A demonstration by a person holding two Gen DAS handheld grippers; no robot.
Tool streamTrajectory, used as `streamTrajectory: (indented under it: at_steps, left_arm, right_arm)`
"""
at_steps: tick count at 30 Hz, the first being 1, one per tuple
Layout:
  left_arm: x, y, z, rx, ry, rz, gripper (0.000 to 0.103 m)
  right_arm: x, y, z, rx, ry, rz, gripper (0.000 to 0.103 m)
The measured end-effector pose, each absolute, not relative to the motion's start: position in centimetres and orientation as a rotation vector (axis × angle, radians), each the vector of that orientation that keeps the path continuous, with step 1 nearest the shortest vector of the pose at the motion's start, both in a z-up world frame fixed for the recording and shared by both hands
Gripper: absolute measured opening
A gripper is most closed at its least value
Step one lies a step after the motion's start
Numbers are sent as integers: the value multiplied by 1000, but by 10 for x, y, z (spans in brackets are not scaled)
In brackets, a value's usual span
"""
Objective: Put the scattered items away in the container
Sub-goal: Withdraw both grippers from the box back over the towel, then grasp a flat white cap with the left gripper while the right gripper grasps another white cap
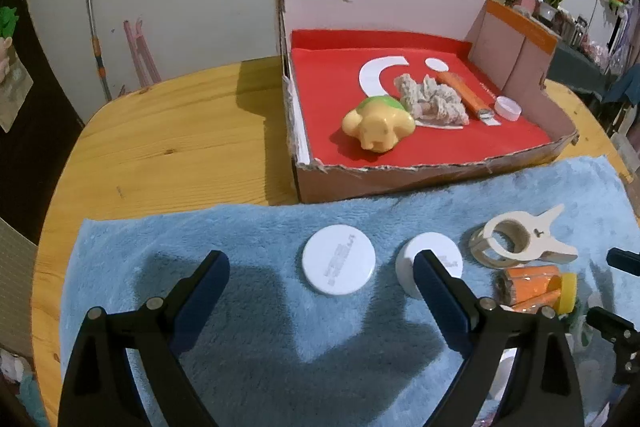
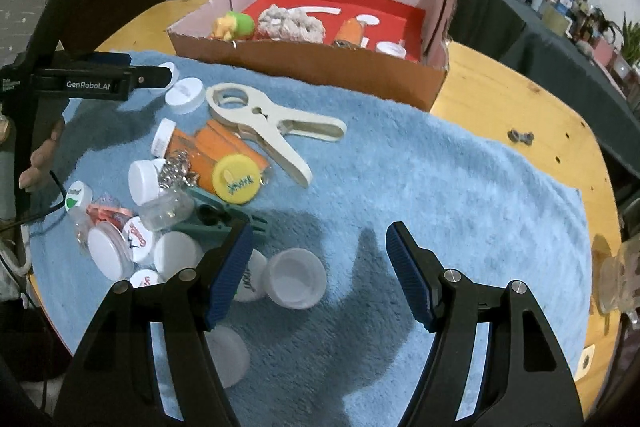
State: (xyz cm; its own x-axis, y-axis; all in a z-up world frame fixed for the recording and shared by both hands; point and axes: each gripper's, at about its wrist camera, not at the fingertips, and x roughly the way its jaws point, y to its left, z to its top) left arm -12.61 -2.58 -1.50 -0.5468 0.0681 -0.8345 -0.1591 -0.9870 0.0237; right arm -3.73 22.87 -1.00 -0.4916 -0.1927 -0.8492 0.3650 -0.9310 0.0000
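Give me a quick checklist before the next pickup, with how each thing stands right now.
1. Left tongs open with nothing between them: ok.
2. Right tongs open and empty: ok.
3. Target lined up: the flat white lid lies on the blue towel just ahead of the left tongs, clear of its neighbours: ok.
4. Room in the cardboard box: bare red floor in front of the yellow toy: ok.
5. Right side clear for a grab: the white cup lies close against other lids: not ok.
6. Towel tidied: the big clip and orange tubes are still out: not ok.
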Motion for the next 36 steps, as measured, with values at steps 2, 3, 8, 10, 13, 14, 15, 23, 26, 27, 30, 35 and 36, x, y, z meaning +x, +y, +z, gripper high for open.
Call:
streamTrajectory:
  at_steps: [2,3,8,10,13,14,15,23,26,27,30,35,36]
  left_arm:
    - [-127,-24,-18,-1430,156,2647,92]
    - [-128,-24,-18,-1428,151,2649,92]
    - [-130,-24,-17,-1432,139,2646,90]
    - [-130,-24,-17,-1430,141,2645,89]
    - [-131,-25,-16,-1429,135,2641,85]
    - [-131,-25,-15,-1430,133,2641,85]
    - [-132,-25,-15,-1431,132,2640,84]
    - [-133,-27,-15,-1438,101,2628,73]
    - [-133,-24,-18,-1463,143,2626,61]
    - [-134,-23,-21,-1477,151,2614,57]
    - [-134,-20,-24,-1474,159,2617,56]
    - [-135,-18,-24,-1481,140,2613,51]
    - [-136,-18,-24,-1480,138,2613,49]
  right_arm:
    - [-36,229,-12,1368,254,-2440,68]
    - [-35,229,-12,1368,256,-2437,68]
    - [-34,229,-13,1365,229,-2419,67]
    - [-35,230,-13,1365,209,-2408,65]
    - [-34,232,-12,1369,181,-2392,63]
    - [-33,233,-12,1368,178,-2388,63]
    - [-33,233,-12,1369,173,-2382,63]
    - [-32,235,-15,1372,87,-2324,50]
    - [-32,237,-15,1374,59,-2306,47]
    - [-32,237,-15,1373,58,-2305,47]
    - [-31,237,-15,1373,57,-2300,47]
    - [-31,238,-15,1373,53,-2292,46]
    - [-30,238,-15,1374,51,-2292,45]
